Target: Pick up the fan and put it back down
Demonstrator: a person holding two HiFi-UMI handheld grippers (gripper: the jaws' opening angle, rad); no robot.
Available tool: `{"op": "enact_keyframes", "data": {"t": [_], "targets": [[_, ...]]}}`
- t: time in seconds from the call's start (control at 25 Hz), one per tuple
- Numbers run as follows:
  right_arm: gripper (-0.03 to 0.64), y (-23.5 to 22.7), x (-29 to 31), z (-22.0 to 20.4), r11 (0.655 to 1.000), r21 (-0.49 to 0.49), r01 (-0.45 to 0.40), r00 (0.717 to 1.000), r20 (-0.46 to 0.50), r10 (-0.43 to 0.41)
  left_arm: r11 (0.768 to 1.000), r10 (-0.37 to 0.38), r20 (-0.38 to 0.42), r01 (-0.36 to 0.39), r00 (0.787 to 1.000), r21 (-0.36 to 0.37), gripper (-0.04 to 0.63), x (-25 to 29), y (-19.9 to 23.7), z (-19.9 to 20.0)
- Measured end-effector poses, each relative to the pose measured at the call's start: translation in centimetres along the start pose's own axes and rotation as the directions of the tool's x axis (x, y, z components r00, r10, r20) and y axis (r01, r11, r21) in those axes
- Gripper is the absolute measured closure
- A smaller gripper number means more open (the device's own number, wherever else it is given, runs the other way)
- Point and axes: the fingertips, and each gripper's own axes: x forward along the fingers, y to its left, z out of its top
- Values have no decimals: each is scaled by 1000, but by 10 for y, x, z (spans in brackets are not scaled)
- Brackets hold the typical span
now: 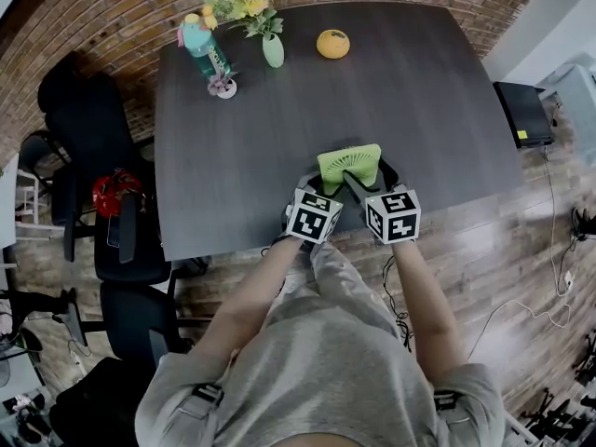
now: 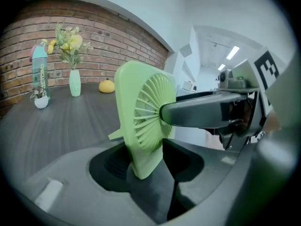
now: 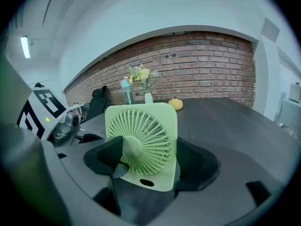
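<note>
The left gripper (image 2: 146, 157) and the right gripper (image 3: 150, 159) are both clamped on the green fan (image 1: 349, 166), upright at the near edge of the dark wood-grain table (image 1: 279, 128). A brick wall (image 1: 121, 17) curves behind the table, and black chairs (image 1: 121, 240) stand at its left.

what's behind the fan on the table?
Bare table, then at its far edge a flower vase, an orange round thing and a bottle. The fan hides the strip of table right behind it.
</note>
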Motion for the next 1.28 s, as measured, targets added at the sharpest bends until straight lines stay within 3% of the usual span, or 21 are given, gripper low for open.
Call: {"op": "enact_keyframes", "data": {"t": [0.48,1.28], "targets": [[267,-6,3,-5,1000,23,9,1000,6,-9,1000,-22,-11,22,1000,5,393,5,-5,-2],[267,-4,2,-5,1000,-10,14,1000,-14,-14,1000,22,-9,-22,1000,18,385,0,-2,-3]]}}
